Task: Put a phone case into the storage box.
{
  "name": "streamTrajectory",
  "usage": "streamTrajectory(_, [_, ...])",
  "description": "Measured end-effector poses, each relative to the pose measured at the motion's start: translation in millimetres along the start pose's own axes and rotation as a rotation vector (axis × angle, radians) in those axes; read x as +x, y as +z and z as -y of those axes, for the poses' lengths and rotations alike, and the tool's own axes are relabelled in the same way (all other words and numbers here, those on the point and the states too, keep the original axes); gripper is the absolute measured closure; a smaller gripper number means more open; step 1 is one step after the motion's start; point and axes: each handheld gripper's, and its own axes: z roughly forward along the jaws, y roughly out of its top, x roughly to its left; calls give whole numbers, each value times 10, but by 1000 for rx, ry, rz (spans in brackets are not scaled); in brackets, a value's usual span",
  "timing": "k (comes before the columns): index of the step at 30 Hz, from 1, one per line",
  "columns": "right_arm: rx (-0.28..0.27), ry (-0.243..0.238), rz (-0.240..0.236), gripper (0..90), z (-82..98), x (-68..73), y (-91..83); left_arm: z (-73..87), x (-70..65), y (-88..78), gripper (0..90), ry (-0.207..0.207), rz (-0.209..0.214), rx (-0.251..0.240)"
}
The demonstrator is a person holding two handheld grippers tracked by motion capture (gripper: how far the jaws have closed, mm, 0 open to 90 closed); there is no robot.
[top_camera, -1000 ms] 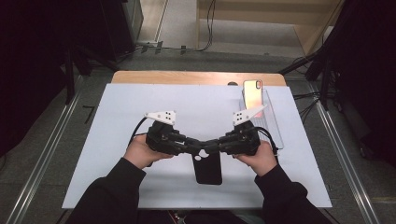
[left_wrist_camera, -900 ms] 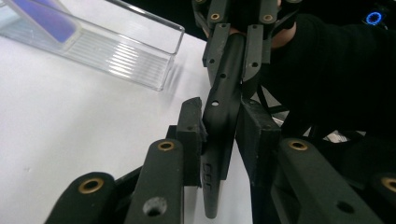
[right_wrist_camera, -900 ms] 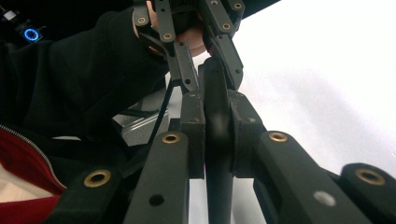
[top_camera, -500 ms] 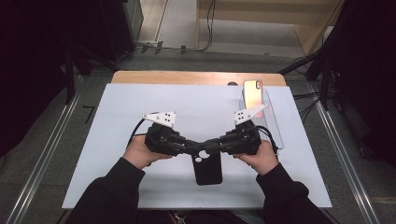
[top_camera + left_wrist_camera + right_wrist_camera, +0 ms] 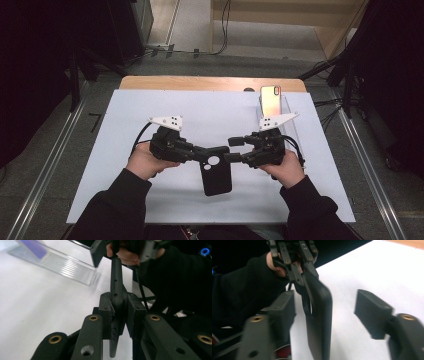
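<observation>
A black phone case [image 5: 216, 176] hangs just above the white mat, its camera hole near the top. My left gripper [image 5: 204, 152] is shut on the case's upper left edge; in the left gripper view both pads clamp the thin case [image 5: 116, 287]. My right gripper [image 5: 232, 150] faces it from the right and its jaws have just been opening. In the right gripper view the case [image 5: 319, 315] stands between the spread jaws of the right gripper [image 5: 328, 312], and neither pad touches it. The left gripper [image 5: 294, 255] shows behind the case there.
A phone [image 5: 270, 98] stands upright in a clear stand [image 5: 288, 117] at the mat's far right, just beyond the right hand. The white mat [image 5: 125, 150] covers a wooden table [image 5: 200, 82]. Metal rails run along both sides of the table.
The right gripper's jaws have spread apart and let go of the case. The left gripper keeps its hold, and both hands stay where they were.
</observation>
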Motion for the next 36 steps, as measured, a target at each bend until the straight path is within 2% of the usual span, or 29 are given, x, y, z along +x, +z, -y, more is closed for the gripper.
streamTrajectory(3, [2, -5, 31, 239, 21, 3, 8, -8, -4, -27, 773, -18, -34, 0])
streamTrajectory(6, [-1, 14, 22, 193, 50, -2, 43, -17, -16, -42, 773, -29, -63, -8])
streamTrajectory(8, [29, 20, 27, 180, 63, 4, 77, -25, -16, -46, 773, -47, -77, -10])
streamTrajectory(9, [37, 14, 35, 145, 71, 9, 95, -27, -14, -50, 772, -55, -86, -8])
streamTrajectory(12, [7, 3, 79, 0, 95, 32, 143, -36, -8, -56, 773, -98, -123, -12])
streamTrajectory(16, [13, -15, 168, 0, 90, 92, 169, -49, -18, -64, 772, -128, -176, -15])
streamTrajectory(20, [11, 1, 202, 0, 82, 147, 208, -59, -25, -55, 773, -163, -201, -23])
streamTrajectory(23, [14, 15, 195, 0, 103, 162, 246, -66, -29, -52, 772, -197, -230, -30])
streamTrajectory(25, [21, 16, 237, 0, 111, 175, 282, -73, -40, -54, 772, -204, -254, -33])
streamTrajectory(28, [22, 27, 284, 0, 114, 194, 335, -84, -59, -47, 772, -220, -262, -46])
streamTrajectory(31, [6, 43, 300, 0, 114, 214, 375, -99, -83, -22, 773, -233, -285, -29])
streamTrajectory(36, [-14, 55, 351, 0, 138, 272, 449, -107, -118, 0, 773, -269, -313, -42])
